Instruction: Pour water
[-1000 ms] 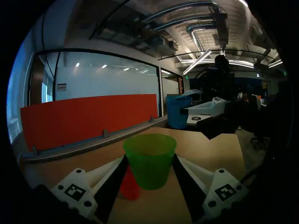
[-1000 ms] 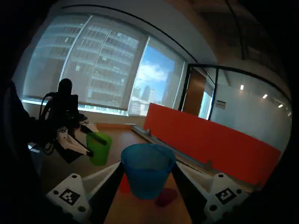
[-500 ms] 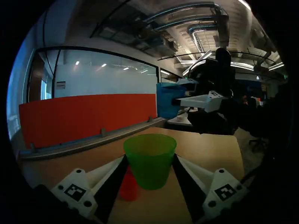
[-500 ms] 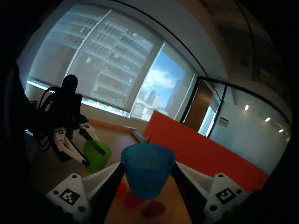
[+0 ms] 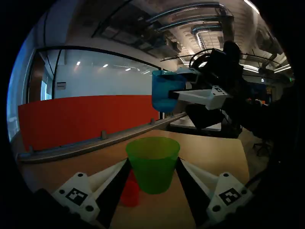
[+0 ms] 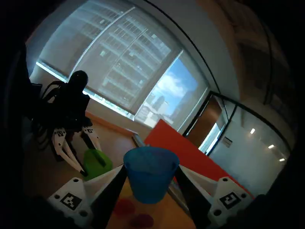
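My left gripper (image 5: 153, 172) is shut on a green cup (image 5: 153, 163), held upright just above the wooden table (image 5: 213, 152). My right gripper (image 6: 151, 179) is shut on a blue cup (image 6: 151, 178) with water in it. In the left gripper view that blue cup (image 5: 164, 91) hangs high above the table, beyond the green cup, held by the right gripper (image 5: 179, 94). In the right gripper view the green cup (image 6: 95, 162) sits lower left in the left gripper (image 6: 89, 162). The view tilts leftward.
A red cup (image 5: 130, 192) stands on the table behind the green cup's left side; red cups (image 6: 124, 207) also lie below the blue cup. An orange partition (image 5: 84, 118) with a grey rail (image 5: 110, 138) borders the table's far side. Large windows (image 6: 114, 76) stand behind the left gripper.
The right gripper has lifted the blue cup higher and brought it closer over the green cup, tilting as it goes. The green cup has held still.
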### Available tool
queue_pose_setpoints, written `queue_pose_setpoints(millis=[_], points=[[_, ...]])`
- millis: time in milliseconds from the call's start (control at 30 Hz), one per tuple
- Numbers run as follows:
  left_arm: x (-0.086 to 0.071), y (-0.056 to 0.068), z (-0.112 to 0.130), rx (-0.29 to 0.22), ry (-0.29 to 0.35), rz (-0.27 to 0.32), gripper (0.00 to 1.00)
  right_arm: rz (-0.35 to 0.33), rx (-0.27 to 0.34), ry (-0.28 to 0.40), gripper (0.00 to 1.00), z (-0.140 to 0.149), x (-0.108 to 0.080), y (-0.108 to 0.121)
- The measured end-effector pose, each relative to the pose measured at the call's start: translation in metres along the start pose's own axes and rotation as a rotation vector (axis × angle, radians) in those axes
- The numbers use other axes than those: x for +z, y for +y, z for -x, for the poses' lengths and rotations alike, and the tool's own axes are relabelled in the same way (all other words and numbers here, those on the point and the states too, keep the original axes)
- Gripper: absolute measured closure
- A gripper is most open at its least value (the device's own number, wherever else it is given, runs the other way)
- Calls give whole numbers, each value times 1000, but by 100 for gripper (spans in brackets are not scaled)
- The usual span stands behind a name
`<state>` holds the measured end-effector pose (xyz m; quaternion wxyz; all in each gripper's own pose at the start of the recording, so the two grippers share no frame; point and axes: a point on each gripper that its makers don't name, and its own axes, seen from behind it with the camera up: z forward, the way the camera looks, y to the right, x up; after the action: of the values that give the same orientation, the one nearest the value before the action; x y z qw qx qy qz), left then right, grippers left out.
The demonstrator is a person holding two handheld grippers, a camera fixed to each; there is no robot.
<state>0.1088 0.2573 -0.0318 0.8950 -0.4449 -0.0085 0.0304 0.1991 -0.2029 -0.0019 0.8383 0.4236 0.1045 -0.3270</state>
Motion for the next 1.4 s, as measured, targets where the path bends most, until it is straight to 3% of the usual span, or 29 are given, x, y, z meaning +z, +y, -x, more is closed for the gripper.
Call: queue_pose_setpoints(millis=[800,1400], points=[[6,3,-6,8,6,13,18,-1,-257,-9,11,-33,29,4],[6,5,-7,6,17,18,18,17,-442,-40,12,-35,40,10]])
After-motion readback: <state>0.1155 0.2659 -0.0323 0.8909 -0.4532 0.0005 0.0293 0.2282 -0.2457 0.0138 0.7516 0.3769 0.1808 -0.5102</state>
